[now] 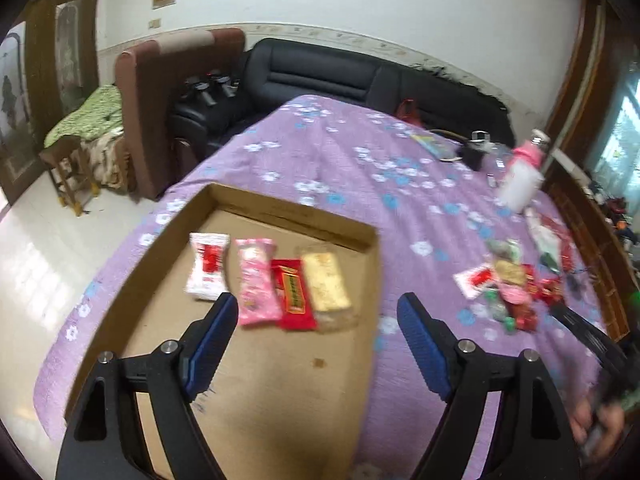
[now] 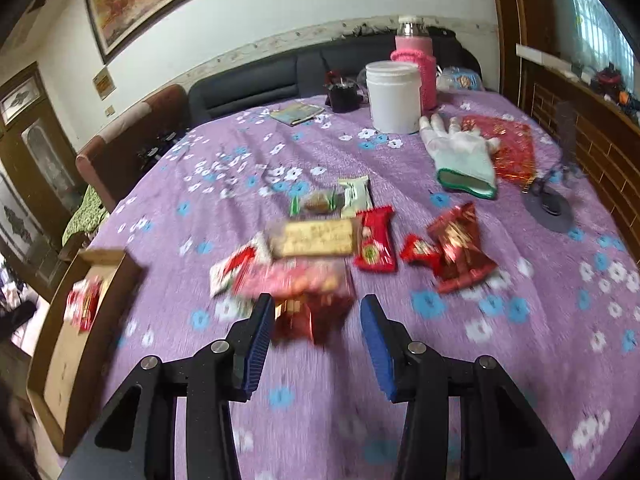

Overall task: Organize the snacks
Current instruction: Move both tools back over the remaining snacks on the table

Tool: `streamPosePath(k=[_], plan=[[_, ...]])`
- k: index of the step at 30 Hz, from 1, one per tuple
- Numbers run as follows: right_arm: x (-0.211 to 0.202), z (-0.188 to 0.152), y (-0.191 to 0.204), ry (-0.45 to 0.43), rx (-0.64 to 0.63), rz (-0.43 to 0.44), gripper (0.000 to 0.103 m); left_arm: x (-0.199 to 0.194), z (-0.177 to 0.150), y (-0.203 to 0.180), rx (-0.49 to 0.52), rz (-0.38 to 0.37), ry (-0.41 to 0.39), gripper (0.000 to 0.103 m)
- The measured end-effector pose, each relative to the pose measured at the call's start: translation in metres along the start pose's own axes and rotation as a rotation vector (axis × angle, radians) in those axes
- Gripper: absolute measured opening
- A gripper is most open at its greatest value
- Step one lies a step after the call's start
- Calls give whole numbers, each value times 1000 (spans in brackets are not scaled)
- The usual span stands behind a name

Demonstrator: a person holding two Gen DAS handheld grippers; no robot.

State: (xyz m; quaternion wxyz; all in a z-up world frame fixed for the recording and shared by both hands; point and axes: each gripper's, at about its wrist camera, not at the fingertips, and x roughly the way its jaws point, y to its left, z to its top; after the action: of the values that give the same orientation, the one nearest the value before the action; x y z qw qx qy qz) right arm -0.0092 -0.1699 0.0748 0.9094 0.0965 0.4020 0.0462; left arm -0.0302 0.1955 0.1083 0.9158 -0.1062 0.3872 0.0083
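- My left gripper (image 1: 316, 314) hangs spread wide over the shallow brown cardboard tray (image 1: 280, 208) on the purple flowered cloth of the desk (image 1: 340, 152) — nothing sits between its blue pads.
- Four snacks lie in a row on the tray floor just ahead of that gripper: a white-and-red wrapped packet (image 1: 207, 266) beyond the left pad, then a pink wrapped bar (image 1: 256, 286), a red wrapped bar with a gold label (image 1: 292, 294), and a pale yellow bar in clear wrap (image 1: 327, 286), side by side and touching or nearly so.
- My right gripper (image 2: 316, 320) is partly spread above the loose pile of snacks on the cloth, to the right of the tray.
- Right at its tips lies a dark red foil packet (image 2: 316, 320), blurred; I cannot tell whether the pads press on it.
- Just beyond lie a pink packet (image 2: 300, 282) and a pale yellow bar (image 2: 314, 238), with a red square packet (image 2: 374, 246) and a crumpled red foil bag (image 2: 460, 248) off to the right.
- A white plastic tub (image 2: 394, 96) and a pale green work glove (image 2: 464, 156) rest farther back.
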Motion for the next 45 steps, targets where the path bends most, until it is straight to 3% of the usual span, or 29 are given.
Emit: streamPosePath(k=[6, 10, 13, 18, 23, 26, 29, 31, 36, 41, 45], plan=[[58, 24, 6, 89, 13, -45, 47, -5, -15, -33, 57, -110, 58, 82], [57, 3, 13, 195, -5, 173, 47, -9, -19, -54, 116, -135, 60, 82], [34, -11, 15, 161, -46, 273, 47, -9, -18, -68, 157, -149, 55, 82], [25, -17, 6, 62, -66, 189, 56, 6, -19, -87, 180, -145, 90, 82], [37, -26, 6, 129, -73, 235, 56, 20, -24, -98, 174, -149, 126, 82], [29, -29, 17, 151, -128, 276, 39, 31, -25, -107, 167, -162, 152, 82], [22, -36, 24, 181, -186, 305, 37, 42, -24, -118, 166, -177, 180, 82], [18, -39, 27, 175, -216, 254, 36, 49, -22, -126, 168, -185, 193, 82], [16, -28, -12, 140, -93, 115, 37, 80, -9, -156, 179, -218, 237, 81], [23, -20, -65, 162, 162, 193, 37, 123, 1, -212, 359, -221, 257, 81], [25, -17, -76, 152, 211, 177, 37, 149, 11, -248, 491, -195, 239, 81]])
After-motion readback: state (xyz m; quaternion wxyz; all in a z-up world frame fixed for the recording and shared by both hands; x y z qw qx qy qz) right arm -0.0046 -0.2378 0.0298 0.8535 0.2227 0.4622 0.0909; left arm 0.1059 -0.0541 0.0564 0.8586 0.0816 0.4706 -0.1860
